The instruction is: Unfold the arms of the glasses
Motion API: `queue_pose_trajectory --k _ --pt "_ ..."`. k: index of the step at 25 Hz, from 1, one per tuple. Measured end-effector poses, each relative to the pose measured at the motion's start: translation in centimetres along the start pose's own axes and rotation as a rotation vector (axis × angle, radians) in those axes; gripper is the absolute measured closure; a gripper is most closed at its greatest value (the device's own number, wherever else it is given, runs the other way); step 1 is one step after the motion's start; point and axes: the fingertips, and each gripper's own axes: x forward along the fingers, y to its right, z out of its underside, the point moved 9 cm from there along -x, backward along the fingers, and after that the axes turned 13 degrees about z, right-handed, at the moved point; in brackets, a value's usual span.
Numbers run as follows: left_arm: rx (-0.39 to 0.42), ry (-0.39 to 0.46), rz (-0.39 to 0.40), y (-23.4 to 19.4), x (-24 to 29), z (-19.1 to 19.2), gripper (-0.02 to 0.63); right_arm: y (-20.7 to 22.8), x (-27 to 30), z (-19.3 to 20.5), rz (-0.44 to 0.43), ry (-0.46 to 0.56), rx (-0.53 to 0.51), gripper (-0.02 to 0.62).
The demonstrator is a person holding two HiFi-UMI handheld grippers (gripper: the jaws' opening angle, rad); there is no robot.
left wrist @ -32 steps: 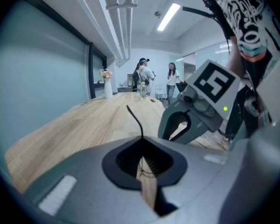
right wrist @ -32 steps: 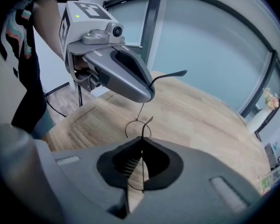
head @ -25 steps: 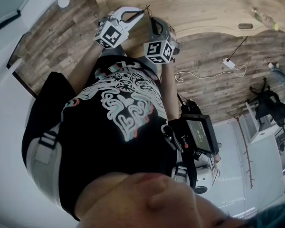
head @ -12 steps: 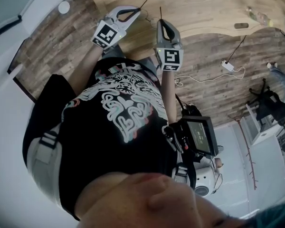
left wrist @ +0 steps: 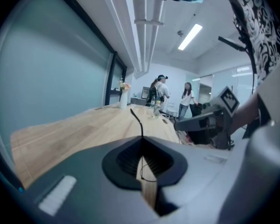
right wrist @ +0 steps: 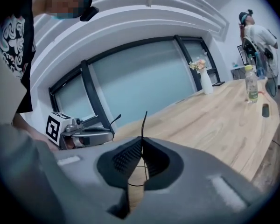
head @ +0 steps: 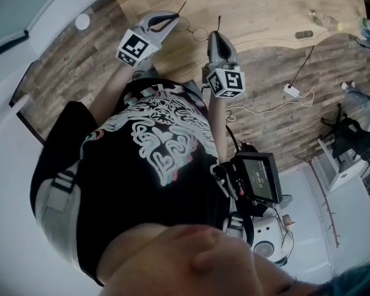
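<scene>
From the head view, the glasses [head: 199,33] hang in the air over the table [head: 265,11], between the two grippers. The left gripper [head: 172,18] pinches one arm and the right gripper [head: 216,34] pinches the other. The black arm tips poke out past the jaws. Looking along the left gripper [left wrist: 141,141], its jaws are squeezed tight on a thin black arm of the glasses [left wrist: 139,122], and a fine wire ring shows in the gap below. Looking along the right gripper [right wrist: 142,141], it is the same: jaws squeezed tight on the other arm of the glasses [right wrist: 144,120], with a wire ring under it. I think these glasses are very light and very thin, so they could bend or snap if pulled hard. The arms look smooth and could slip. A good place to hold is on each arm, close to the hinge, and then swing it out slowly.
</scene>
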Motion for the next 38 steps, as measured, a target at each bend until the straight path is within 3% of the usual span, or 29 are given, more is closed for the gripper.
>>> queue_pose_trajectory --k 20,38 --pt "0.095 0.076 0.004 1.9 -1.6 -5.3 0.615 -2.5 -3.8 -4.5 0.134 0.176 -0.085 0.592" --pt "0.11 0.098 -0.01 1.9 -1.9 -6.3 0.615 -3.3 -4.2 -5.4 0.167 0.213 -0.114 0.592"
